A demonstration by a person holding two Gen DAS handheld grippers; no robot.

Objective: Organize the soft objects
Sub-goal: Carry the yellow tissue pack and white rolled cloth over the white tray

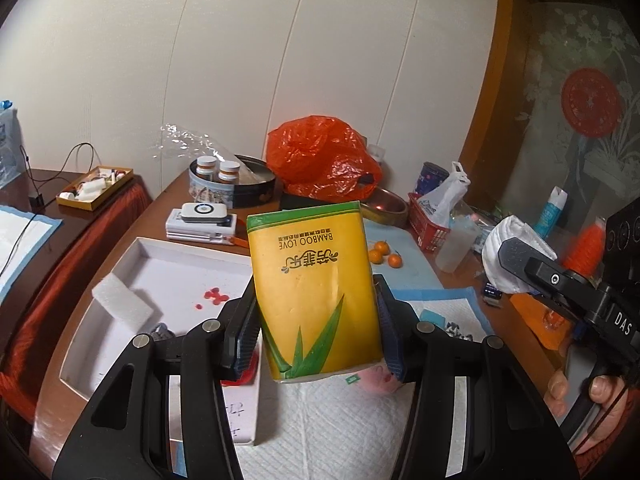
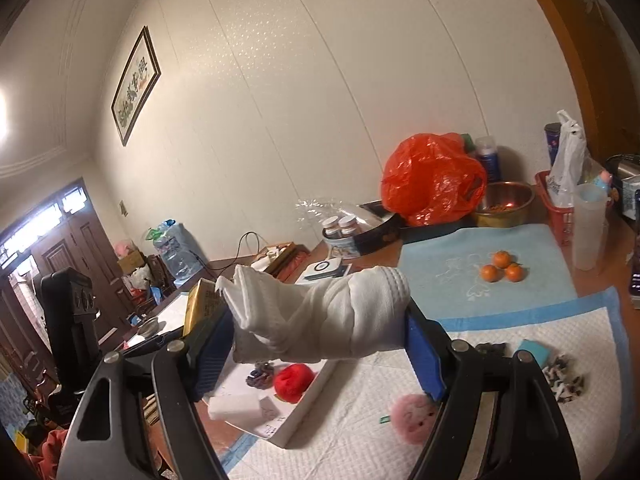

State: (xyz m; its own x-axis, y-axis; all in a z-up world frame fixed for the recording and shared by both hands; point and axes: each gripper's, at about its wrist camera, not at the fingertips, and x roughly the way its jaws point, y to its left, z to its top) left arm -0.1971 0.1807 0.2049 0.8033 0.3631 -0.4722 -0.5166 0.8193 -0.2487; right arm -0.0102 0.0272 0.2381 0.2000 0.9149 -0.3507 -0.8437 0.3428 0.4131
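At the far left of the left wrist view a small gold tray [image 1: 95,187] of oddments sits on a side table. Next comes the white box [image 1: 120,272], open-topped, holding a white foam block [image 1: 122,300] and some red specks. Behind it lie a white device stack [image 1: 202,224] and a round tin [image 1: 232,184] with two capped bottles.

In the middle, the left gripper [image 1: 316,328] has its jaws pressed against both sides of a yellow tissue pack [image 1: 312,292], held upright and lifted off the white pad [image 1: 340,432]; the pack blocks much of the table behind. A pink plush [image 1: 380,376] peeks out beneath it. An orange plastic bag [image 1: 324,160] rises behind, with three small oranges [image 1: 384,256] to its right.

In the right wrist view, the right gripper [image 2: 320,340] clamps a rolled white cloth [image 2: 320,312], carried above the box, where a red pompom [image 2: 294,380] lies. Right of it stand a brass bowl [image 2: 504,204], a red basket [image 2: 560,216] and a clear cup [image 2: 588,228].
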